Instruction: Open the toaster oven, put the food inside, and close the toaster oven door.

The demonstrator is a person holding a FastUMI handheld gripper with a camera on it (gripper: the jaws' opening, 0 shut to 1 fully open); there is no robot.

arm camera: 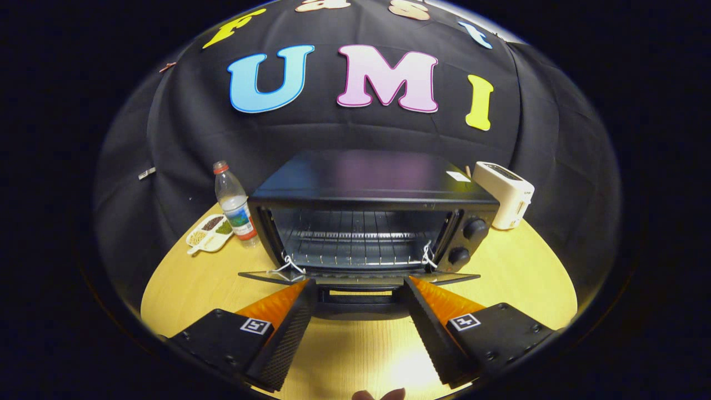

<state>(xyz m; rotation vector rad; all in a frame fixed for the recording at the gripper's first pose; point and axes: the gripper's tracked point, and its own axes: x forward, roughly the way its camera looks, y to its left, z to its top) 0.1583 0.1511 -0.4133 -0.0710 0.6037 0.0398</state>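
The hand-held gripper (360,289) is held wide open and empty, its fingertips flanking the lowered door (358,276) of the toaster oven (372,214).

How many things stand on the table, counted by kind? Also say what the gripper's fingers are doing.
Toaster oven, door down: 1
Pop-up toaster: 1
Water bottle: 1
Divided snack dish: 1
Total: 4
The gripper is open, its fingers apart and holding nothing, at the lowered door's edge.

1 oven (373,183); 1 toaster (506,194); 1 bottle (235,204)
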